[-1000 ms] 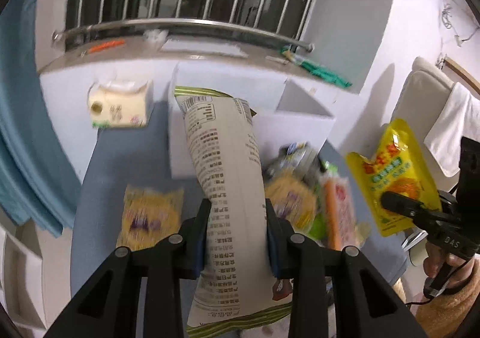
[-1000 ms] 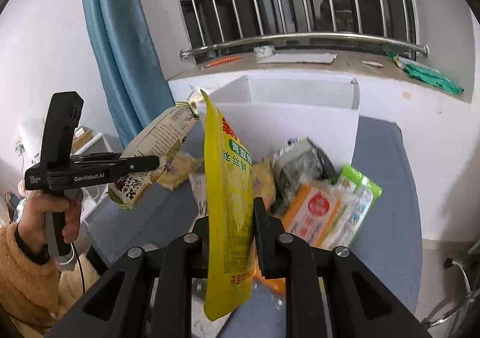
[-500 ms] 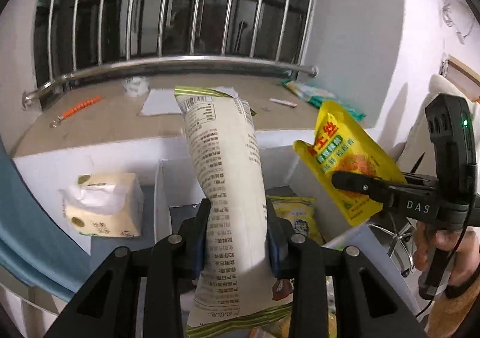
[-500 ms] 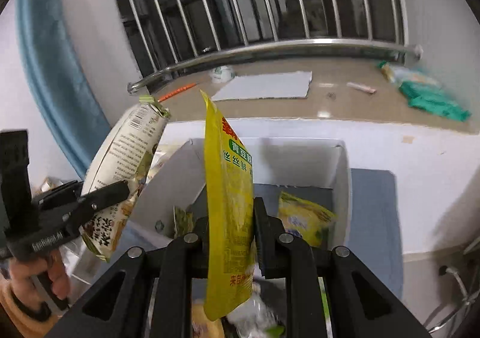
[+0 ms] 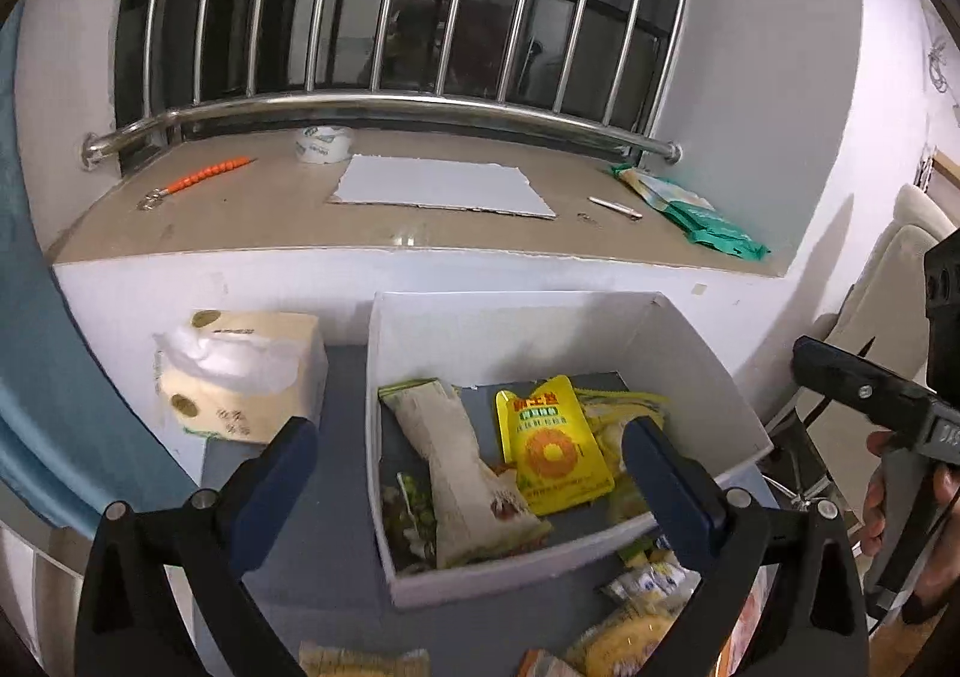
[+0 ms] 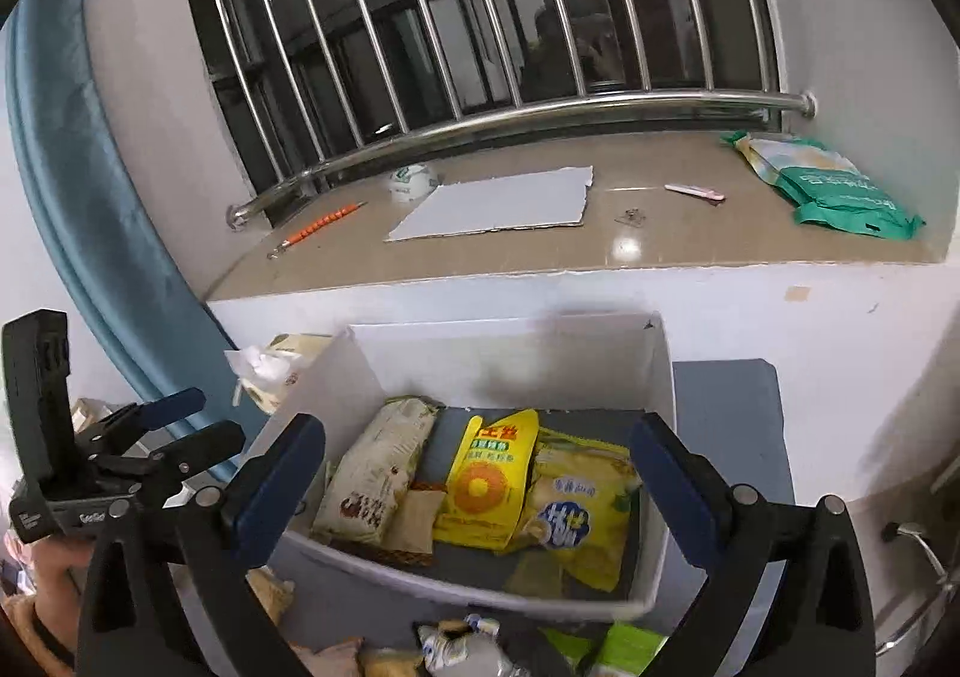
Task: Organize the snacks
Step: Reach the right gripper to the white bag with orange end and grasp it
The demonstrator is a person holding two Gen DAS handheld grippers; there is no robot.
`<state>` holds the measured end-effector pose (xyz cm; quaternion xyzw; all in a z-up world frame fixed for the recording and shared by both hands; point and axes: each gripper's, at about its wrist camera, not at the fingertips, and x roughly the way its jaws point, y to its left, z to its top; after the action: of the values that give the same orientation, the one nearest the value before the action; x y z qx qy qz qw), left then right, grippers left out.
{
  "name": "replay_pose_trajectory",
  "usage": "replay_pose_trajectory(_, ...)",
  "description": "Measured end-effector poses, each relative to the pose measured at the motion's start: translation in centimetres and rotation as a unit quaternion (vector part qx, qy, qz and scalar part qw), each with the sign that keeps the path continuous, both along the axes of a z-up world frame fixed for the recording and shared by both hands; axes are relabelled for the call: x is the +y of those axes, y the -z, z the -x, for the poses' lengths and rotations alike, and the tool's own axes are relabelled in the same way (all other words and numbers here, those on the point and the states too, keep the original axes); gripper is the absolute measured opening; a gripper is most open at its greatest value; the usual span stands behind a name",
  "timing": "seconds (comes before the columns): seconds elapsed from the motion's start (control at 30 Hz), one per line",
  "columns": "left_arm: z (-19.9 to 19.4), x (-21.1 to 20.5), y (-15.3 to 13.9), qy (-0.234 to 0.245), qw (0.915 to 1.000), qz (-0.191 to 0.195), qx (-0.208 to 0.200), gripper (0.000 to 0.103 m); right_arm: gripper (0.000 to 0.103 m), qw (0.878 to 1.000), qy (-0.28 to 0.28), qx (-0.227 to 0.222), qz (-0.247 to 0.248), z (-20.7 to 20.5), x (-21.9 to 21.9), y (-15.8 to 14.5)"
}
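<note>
A white open box [image 5: 540, 335] [image 6: 657, 377] stands on the grey table below the window sill. Inside it lie a long beige snack bag [image 5: 468, 473] [image 6: 375, 467], a yellow pouch [image 5: 552, 443] [image 6: 486, 485] and a yellow chip bag [image 6: 576, 509]. My left gripper [image 5: 471, 452] is open and empty above the box's front. My right gripper [image 6: 477, 452] is open and empty above the box; it also shows at the right of the left wrist view [image 5: 840, 383]. Loose snacks [image 5: 636, 617] [image 6: 462, 647] lie in front of the box.
A tissue box [image 5: 240, 377] stands left of the white box. The sill [image 5: 420, 233] holds a white card, tape roll, orange beaded tool and green packets [image 5: 696, 215]. A blue curtain [image 6: 90, 209] hangs at the left. A white chair [image 5: 888, 281] stands right.
Both grippers have opened. The beige bag left my left gripper and the yellow pouch left my right gripper; both now lie in the white box.
</note>
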<state>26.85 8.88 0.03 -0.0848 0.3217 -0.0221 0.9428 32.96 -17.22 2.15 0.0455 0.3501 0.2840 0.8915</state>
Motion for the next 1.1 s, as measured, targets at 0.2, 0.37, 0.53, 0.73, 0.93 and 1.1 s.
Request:
replay_pose_trajectory(0.2, 7.3, -0.1, -1.5, 0.018, 0.9992, 0.004, -0.035, 0.103, 0.103, 0.999, -0.030, -0.031, 0.003, 6.3, -2.0, -1.6)
replay_pose_trajectory(0.37, 14.6, -1.6, -1.0, 0.041, 0.9971, -0.019, -0.061, 0.103, 0.103, 0.996, -0.051, -0.068, 0.016, 13.9, -3.7, -1.4)
replay_pose_trajectory(0.53, 19.7, -2.3, 0.7, 0.037, 0.9967, 0.014, -0.070, 0.103, 0.103, 0.997, -0.060, -0.046, 0.006, 19.4, -5.2, 1.4)
replay_pose_trajectory(0.73, 22.5, -2.6, 4.0, 0.025, 0.9978, 0.043, -0.043, 0.103, 0.103, 0.999, -0.046, -0.005, -0.028, 23.1, -5.2, 5.8)
replay_pose_trajectory(0.93, 23.8, -1.9, 5.6, 0.010, 0.9986, 0.044, -0.028, 0.103, 0.103, 0.996, -0.082, 0.032, 0.012, 22.9, -1.7, 8.5)
replay_pose_trajectory(1.1, 24.2, -1.4, 6.5, 0.018, 0.9980, 0.053, -0.028, 0.103, 0.103, 0.994, -0.092, 0.030, 0.059, 22.0, 1.6, 9.4)
